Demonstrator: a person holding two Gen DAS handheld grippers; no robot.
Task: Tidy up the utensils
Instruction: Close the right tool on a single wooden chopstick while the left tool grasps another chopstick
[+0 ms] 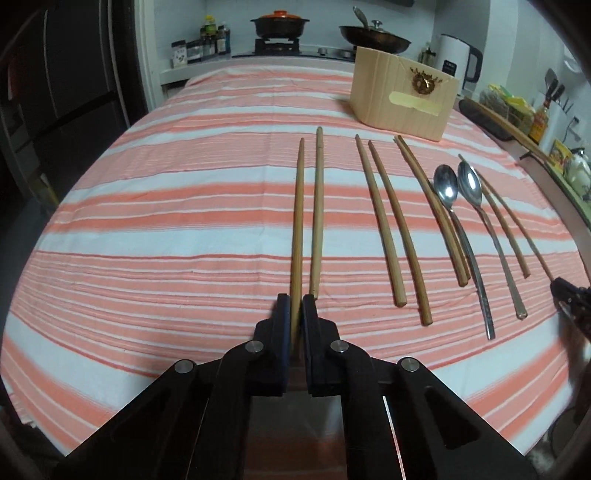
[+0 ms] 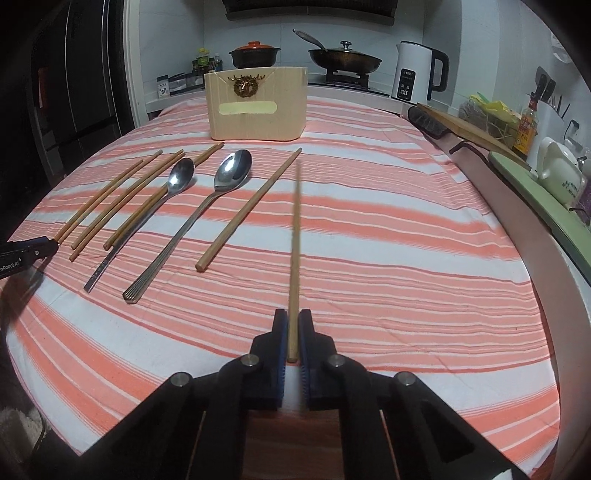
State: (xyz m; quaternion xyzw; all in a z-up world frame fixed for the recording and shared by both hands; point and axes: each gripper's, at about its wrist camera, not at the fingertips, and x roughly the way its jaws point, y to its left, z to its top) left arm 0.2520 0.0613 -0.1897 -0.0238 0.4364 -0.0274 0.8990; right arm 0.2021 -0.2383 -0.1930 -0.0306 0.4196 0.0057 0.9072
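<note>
My left gripper (image 1: pixel 294 306) is shut on the near end of a wooden chopstick (image 1: pixel 298 221); its partner chopstick (image 1: pixel 317 206) lies just right of it on the striped cloth. My right gripper (image 2: pixel 293 319) is shut on another chopstick (image 2: pixel 294 240) that points toward the beige box (image 2: pixel 256 107). A loose chopstick (image 2: pixel 251 206) lies to its left. Two metal spoons (image 2: pixel 232 173) (image 2: pixel 181 177) and several more chopsticks (image 2: pixel 110 206) lie in a row between the two grippers. The box (image 1: pixel 402 99) stands at the far side of the cloth.
A striped cloth (image 1: pixel 166 221) covers the table. Behind it are a stove with a clay pot (image 1: pixel 279 24) and a wok (image 1: pixel 373 37), and a white kettle (image 2: pixel 417 72). A wooden board (image 2: pixel 469 129), bottles and a teapot (image 2: pixel 561 173) line the right counter.
</note>
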